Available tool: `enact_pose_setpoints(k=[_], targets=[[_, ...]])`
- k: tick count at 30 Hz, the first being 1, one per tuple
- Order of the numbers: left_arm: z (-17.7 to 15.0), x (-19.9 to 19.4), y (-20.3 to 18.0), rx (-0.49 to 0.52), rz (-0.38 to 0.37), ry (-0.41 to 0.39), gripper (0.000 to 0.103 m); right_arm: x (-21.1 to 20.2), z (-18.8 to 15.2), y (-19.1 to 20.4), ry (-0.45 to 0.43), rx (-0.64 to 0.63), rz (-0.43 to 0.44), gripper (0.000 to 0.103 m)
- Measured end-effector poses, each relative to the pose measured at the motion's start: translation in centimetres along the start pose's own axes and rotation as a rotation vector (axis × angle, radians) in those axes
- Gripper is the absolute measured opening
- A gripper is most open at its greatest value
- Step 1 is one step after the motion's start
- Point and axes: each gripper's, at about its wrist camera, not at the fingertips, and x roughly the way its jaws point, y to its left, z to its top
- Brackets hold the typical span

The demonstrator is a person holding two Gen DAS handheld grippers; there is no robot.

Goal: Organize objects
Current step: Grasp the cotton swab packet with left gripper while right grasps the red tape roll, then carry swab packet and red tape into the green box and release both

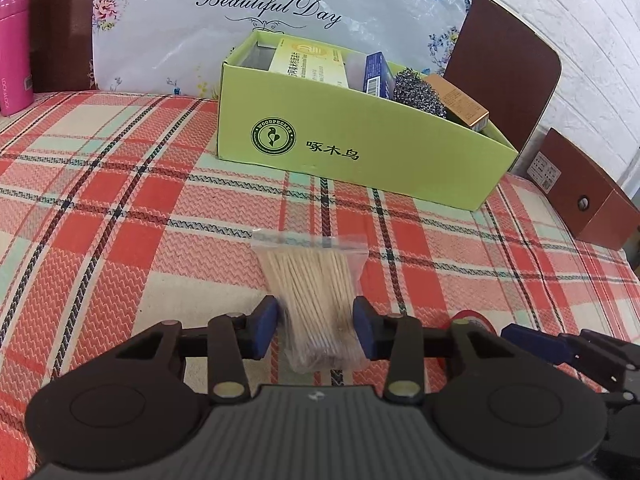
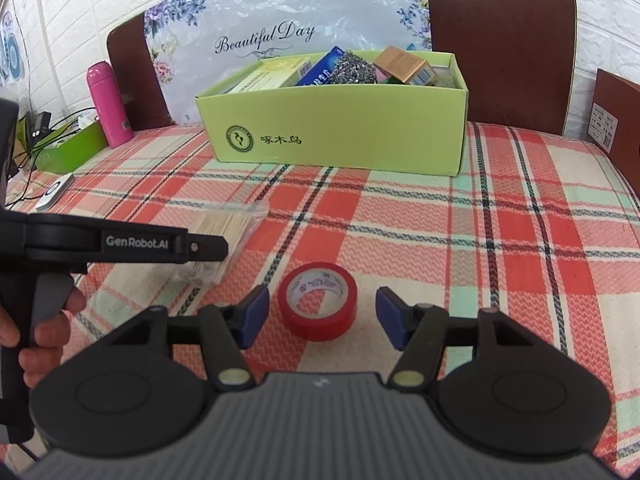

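Toothpick bag [image 1: 316, 304] lies between left gripper's [image 1: 316, 330] parted jaws.

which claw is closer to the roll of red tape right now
Right. The right claw straddles the red tape, its fingers open on either side without touching. The left claw sits beside it, around the bag of toothpicks.

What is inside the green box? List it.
The green box holds a yellow-green carton, a blue carton, a glittery scrubber and a brown carton. Its floor and anything beneath them are hidden.
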Motion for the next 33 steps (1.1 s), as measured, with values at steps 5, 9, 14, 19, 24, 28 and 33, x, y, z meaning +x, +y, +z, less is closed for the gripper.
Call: enact_pose_setpoints(k=[5, 9, 14, 19, 24, 28, 33], targets=[[-0.1, -0.2, 0.1, 0.013, -0.008, -0.009, 0.021, 0.3, -0.2, 0.2, 0.008, 0.0, -0.004, 0.045], [0.1, -0.8, 0.2, 0.009, -0.026, -0.016, 0.014, -0.1, -0.1, 0.7, 0.003, -0.029, -0.001, 0.044], [1.6, -3.1, -0.1, 0.022, -0.073, -0.078, 0.014, -1.7, 1.3, 1.2, -0.073, -0.046, 0.01, 0.044], [4.6, -5.5, -0.8, 0.055, -0.114, -0.167, 0.014, -3.3, 3.9, 1.5, -0.164, -0.067, 0.012, 0.044], [8.0, -6.4, -1.3, 0.074, -0.117, -0.229, 0.014, -3.8, 7.2, 1.2, -0.239, -0.073, 0.001, 0.044], [10.9, -6.0, -1.9, 0.095, -0.119, -0.263, 0.014, -3.2, 9.7, 0.5, -0.293, -0.067, -0.029, 0.044], [14.7, -3.9, -2.7, 0.086, -0.132, -0.28, 0.014, -1.7, 12.7, -1.3, -0.356, -0.043, -0.081, 0.044]])
